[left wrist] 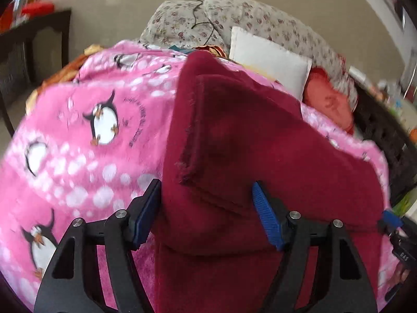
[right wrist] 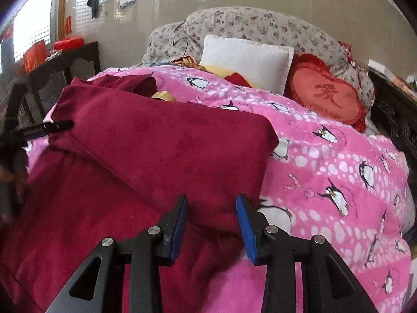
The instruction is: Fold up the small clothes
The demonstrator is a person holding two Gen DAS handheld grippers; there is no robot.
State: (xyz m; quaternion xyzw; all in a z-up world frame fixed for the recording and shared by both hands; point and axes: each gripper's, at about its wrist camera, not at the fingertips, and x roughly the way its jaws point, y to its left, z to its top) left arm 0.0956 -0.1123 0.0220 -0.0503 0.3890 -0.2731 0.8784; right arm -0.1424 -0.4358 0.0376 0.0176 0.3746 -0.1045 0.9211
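A maroon fleece garment (left wrist: pixel 234 140) lies on the pink penguin blanket (left wrist: pixel 86 120), with one part folded over the rest. My left gripper (left wrist: pixel 206 206) hovers low over its near part, jaws wide open; the cloth passes under and between the fingers, ungripped. In the right wrist view the garment (right wrist: pixel 146 151) fills the left half. My right gripper (right wrist: pixel 212 224) has a thick fold of its near right edge between the blue pads (right wrist: pixel 246 224) and is shut on it. The left gripper's black finger (right wrist: pixel 47 127) shows at the garment's far left corner.
The blanket (right wrist: pixel 338 172) covers a bed. At its head lie a white pillow (right wrist: pixel 247 60), a red heart cushion (right wrist: pixel 325 96) and a floral quilt (right wrist: pixel 260 26). Dark wooden furniture (right wrist: pixel 65 65) stands at the left, a carved bed frame (right wrist: pixel 396 122) at the right.
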